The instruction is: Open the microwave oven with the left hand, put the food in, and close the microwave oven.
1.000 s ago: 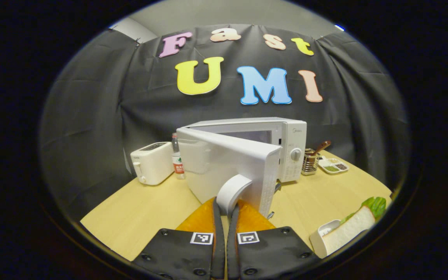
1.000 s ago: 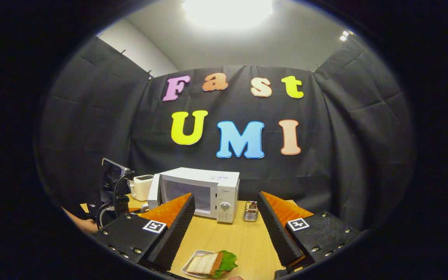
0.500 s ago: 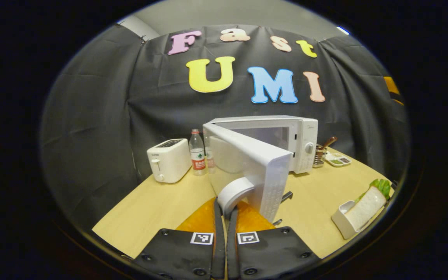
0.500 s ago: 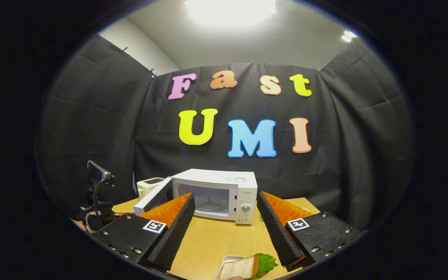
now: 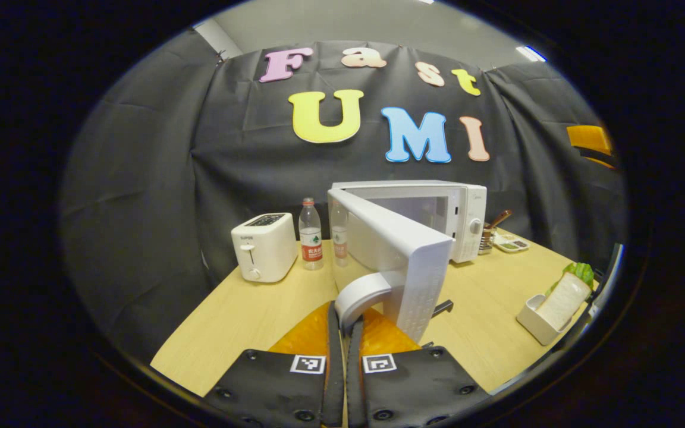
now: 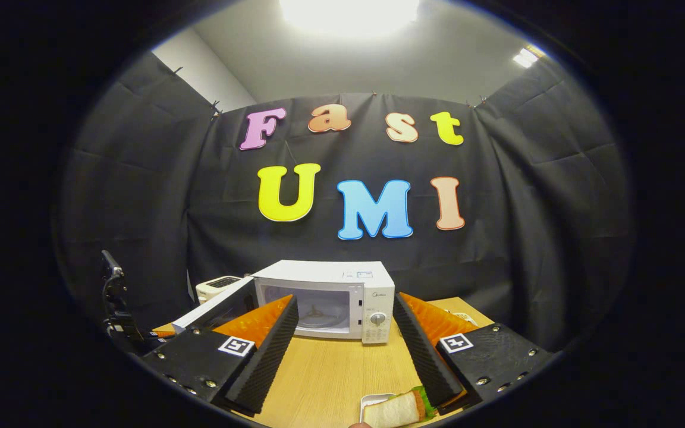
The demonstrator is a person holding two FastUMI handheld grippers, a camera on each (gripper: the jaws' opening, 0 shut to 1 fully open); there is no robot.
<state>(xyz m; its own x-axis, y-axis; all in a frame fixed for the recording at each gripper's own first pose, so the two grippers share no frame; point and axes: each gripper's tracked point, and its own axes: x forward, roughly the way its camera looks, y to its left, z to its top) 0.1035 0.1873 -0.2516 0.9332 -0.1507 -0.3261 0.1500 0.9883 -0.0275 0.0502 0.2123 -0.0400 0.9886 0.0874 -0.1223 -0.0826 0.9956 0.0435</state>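
The white microwave [image 5: 437,208] stands at the back of the wooden table, its door [image 5: 402,255] swung well out toward me. My left gripper [image 5: 344,318] is shut on the door's curved white handle [image 5: 361,292]. In the right gripper view the microwave [image 6: 342,297] shows its open cavity, with the door [image 6: 214,306] angled out to the left. My right gripper [image 6: 342,351] is open and holds nothing. A sandwich with lettuce [image 6: 396,409] in a small white tray lies just below it; in the left gripper view the sandwich [image 5: 562,294] is at the far right.
A white toaster [image 5: 264,246] and two water bottles [image 5: 311,235] stand left of the microwave. A utensil holder [image 5: 488,236] and a small divided dish [image 5: 512,242] sit to its right. Bare tabletop [image 5: 241,321] lies in front of the toaster.
The door has swung wider open with my left gripper pulling its handle back. In the right gripper view the cavity is now exposed, and the sandwich has shifted right and lower.
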